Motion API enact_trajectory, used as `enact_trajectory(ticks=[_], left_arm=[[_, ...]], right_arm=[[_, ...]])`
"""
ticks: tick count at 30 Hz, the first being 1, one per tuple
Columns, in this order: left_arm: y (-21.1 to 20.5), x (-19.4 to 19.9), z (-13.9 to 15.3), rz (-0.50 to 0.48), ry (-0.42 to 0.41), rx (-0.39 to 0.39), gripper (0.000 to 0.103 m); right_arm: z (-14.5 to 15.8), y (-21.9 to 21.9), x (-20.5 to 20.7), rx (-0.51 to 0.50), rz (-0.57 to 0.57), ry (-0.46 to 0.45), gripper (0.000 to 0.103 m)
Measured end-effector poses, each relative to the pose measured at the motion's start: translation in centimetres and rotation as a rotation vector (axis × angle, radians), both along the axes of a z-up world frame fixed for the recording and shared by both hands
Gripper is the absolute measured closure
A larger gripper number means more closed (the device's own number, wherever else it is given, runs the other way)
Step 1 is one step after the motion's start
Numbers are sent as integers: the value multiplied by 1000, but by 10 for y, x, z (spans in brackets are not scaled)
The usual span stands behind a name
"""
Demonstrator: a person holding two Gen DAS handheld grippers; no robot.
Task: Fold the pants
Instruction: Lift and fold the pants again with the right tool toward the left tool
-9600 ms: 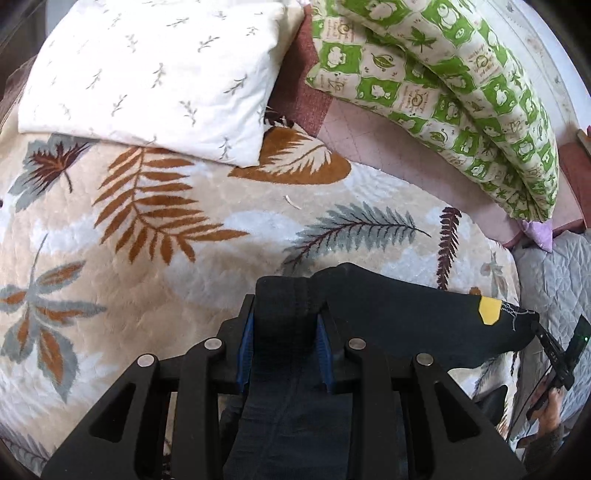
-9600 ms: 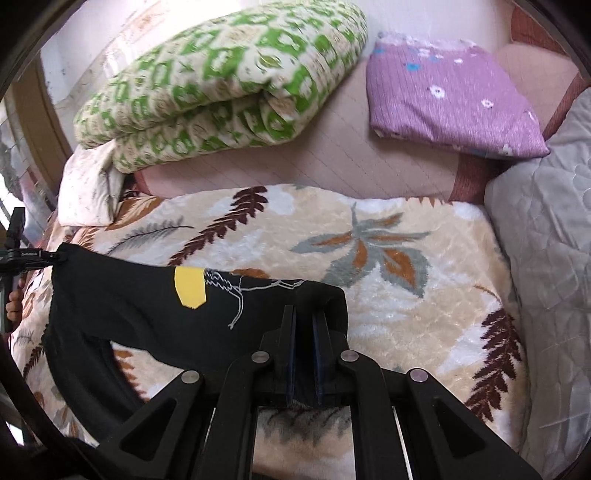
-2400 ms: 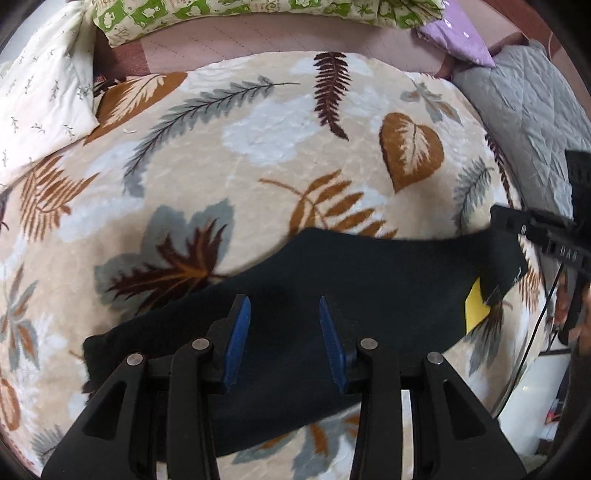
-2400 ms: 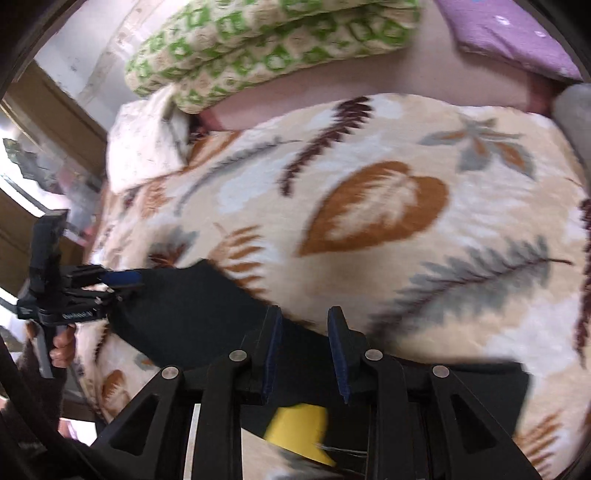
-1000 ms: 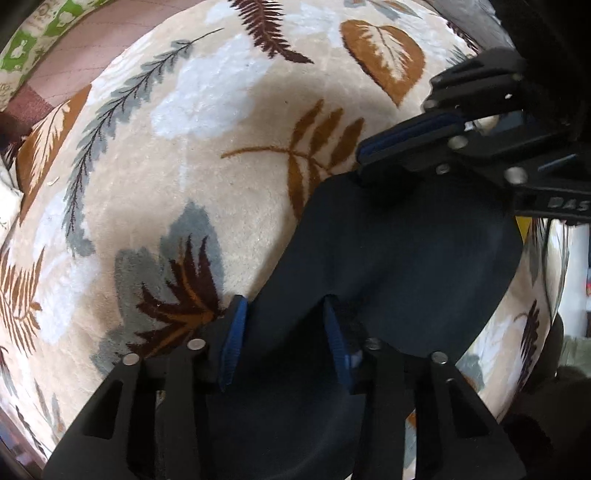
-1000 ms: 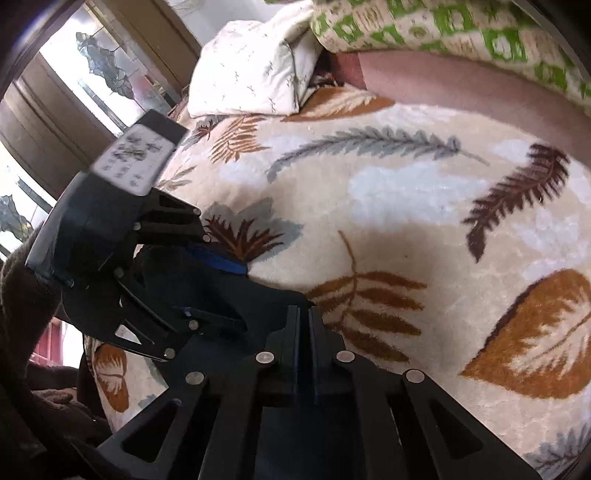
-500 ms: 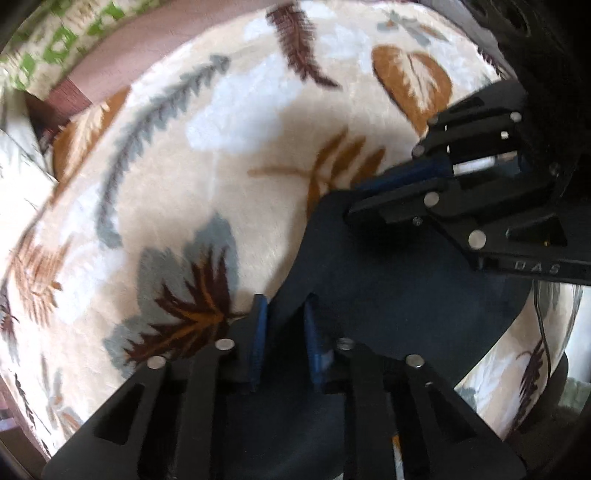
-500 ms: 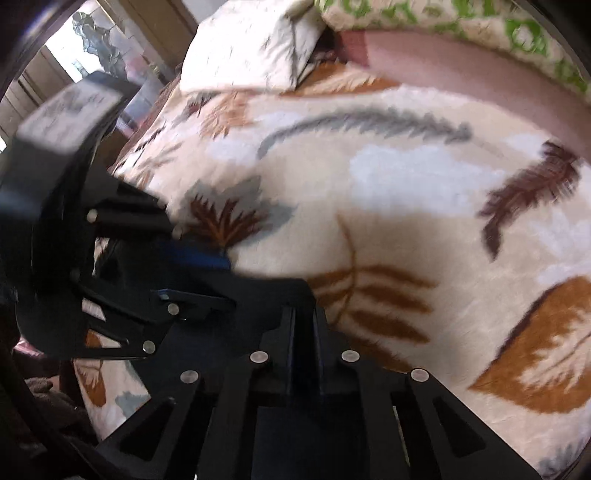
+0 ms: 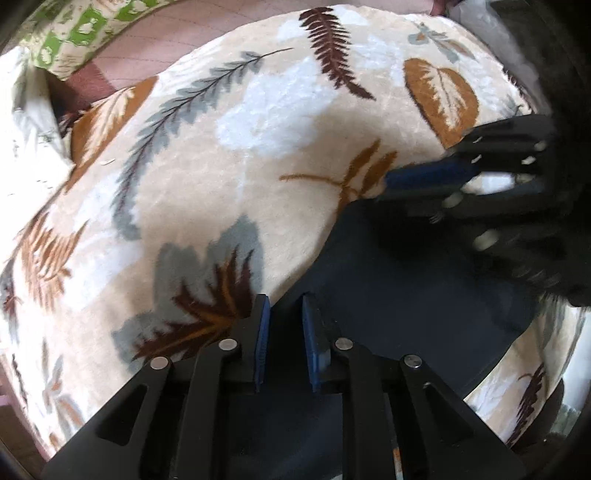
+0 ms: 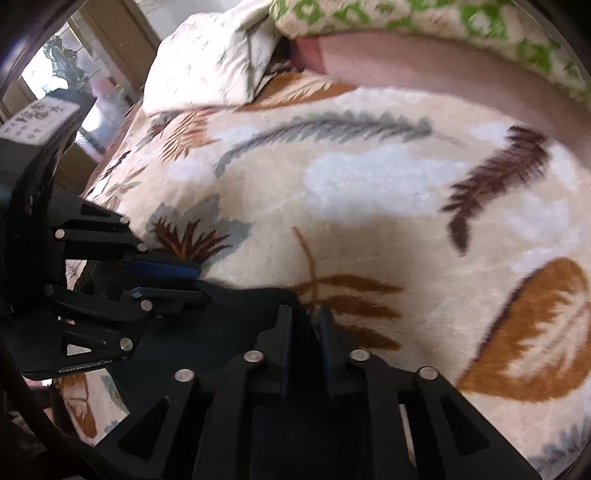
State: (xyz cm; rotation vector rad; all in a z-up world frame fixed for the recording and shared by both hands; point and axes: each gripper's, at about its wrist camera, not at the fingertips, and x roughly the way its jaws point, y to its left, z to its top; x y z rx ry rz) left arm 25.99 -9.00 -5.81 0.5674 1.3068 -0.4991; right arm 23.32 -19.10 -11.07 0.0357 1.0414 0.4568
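Observation:
The black pants (image 9: 413, 306) lie folded on the leaf-print blanket (image 9: 236, 184), near its front edge. My left gripper (image 9: 284, 306) is shut on the folded left edge of the pants. My right gripper (image 10: 304, 319) is shut on the far edge of the pants (image 10: 221, 325). Each gripper shows in the other's view: the right one (image 9: 436, 184) at the right of the left wrist view, the left one (image 10: 177, 280) at the left of the right wrist view. The two grippers are close together on the same fold.
A white leaf-print pillow (image 10: 210, 55) lies at the back left of the bed. A green patterned quilt (image 10: 443, 22) is rolled along the back. A pink mattress strip (image 10: 424, 62) shows between them and the blanket. The blanket's front edge drops off near the pants.
Both grippers, open over the spread pants 2.4 s ago, have closed on the fabric. Over the last second they have carried the fold a little further up the blanket.

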Motion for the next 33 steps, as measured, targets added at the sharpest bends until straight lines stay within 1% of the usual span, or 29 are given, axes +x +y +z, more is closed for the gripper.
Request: enact_trajectory(ticks=[1,2,3,4,5,6,7,8,9,12,14,16,18,20,21,22,24,25,28,30,31,33], left_arm=[[3,-4,1,6,-8,18,85],[6,-6,1,15,-9,37,83],[11,-10,0,23,1,50,81],[17,-16,1,37,4,60,81],[21,-20,2,51,-5,72,81],[24,-29,7,61,-20,72,81],[26,-35,10,64,-30,65,81],[24,-41,13,74,-35,61,81],[21,-47,18,84,-27,46,81],[-2,-70,30,104,57,-66,81],[-28,-87,38,109,82,-132,81],[-56,-106,48,96,81,-168,81],[-80,-116,51,96,103,-212,81],[-104,-130,50,105,170,-274,81],[-119,-136,47,113,221,-304,81],[-124,-136,42,119,247,-320,81],[-148,-152,36,141,301,-348,81],[-155,-158,35,151,316,-358,81],[-173,-174,28,222,395,-411,81],[-183,-179,19,291,455,-453,81],[-184,-179,15,308,470,-466,81],[-193,-182,10,342,483,-477,81]], right_arm=[[6,-3,-4,9,-17,-13,85],[10,-7,-8,10,-35,-21,82],[18,-12,-15,19,-65,-36,81],[23,-17,-22,43,-82,-46,79],[29,-24,-35,92,-109,-55,74],[32,-29,-44,113,-132,-59,71],[35,-32,-55,127,-158,-68,64],[36,-35,-68,140,-185,-73,61],[37,-40,-83,155,-214,-70,60],[35,-67,-123,208,-286,-47,61],[37,-90,-148,204,-331,-45,61],[41,-116,-171,190,-371,-51,61],[45,-158,-199,181,-449,-50,60],[46,-191,-218,193,-504,-41,58],[46,-213,-230,185,-541,-29,58],[45,-224,-237,178,-559,-27,58],[42,-252,-252,166,-594,-18,58],[39,-263,-257,174,-607,-14,57],[27,-292,-270,225,-632,9,55],[15,-308,-272,269,-634,28,51],[9,-311,-272,291,-631,39,49],[-3,-318,-266,342,-617,56,49]])
